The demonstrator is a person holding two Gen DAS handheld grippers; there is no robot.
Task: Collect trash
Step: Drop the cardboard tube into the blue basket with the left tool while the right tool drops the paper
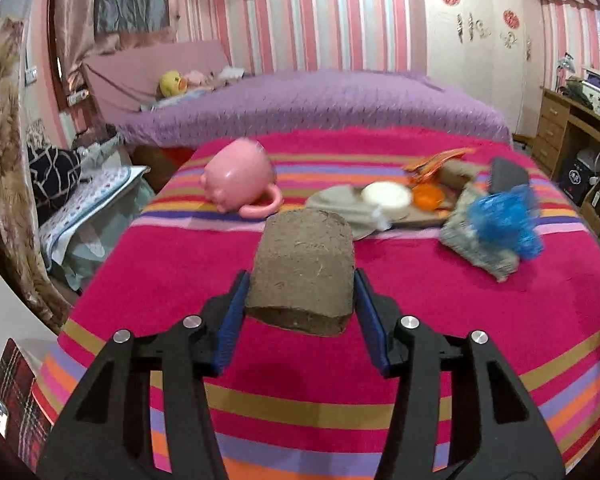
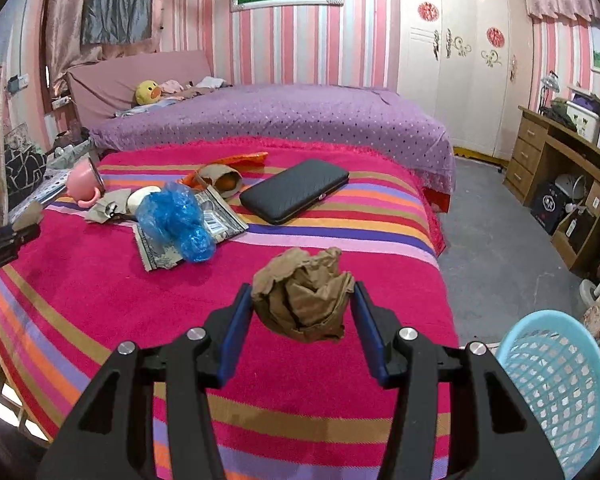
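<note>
In the left wrist view my left gripper (image 1: 300, 292) is shut on a brown cardboard tube (image 1: 302, 268), held lifted above the striped blanket (image 1: 460, 308). In the right wrist view my right gripper (image 2: 302, 300) is shut on a crumpled ball of brown paper (image 2: 304, 294), also held off the blanket (image 2: 100, 300). More trash lies farther back: a crumpled blue plastic bag (image 2: 176, 220) on a printed paper sheet (image 2: 156, 252), an orange wrapper (image 2: 240, 158), a paper tube (image 2: 220, 178) and a white lid (image 2: 140, 198). The left gripper's tip (image 2: 24, 220) shows at the left edge.
A light-blue mesh basket (image 2: 556, 380) stands on the floor at the bed's lower right. A black case (image 2: 296, 190) and a tipped pink pig mug (image 1: 240, 178) lie on the blanket. A purple bed (image 2: 280, 120) sits behind, a wooden desk (image 2: 556, 168) on the right.
</note>
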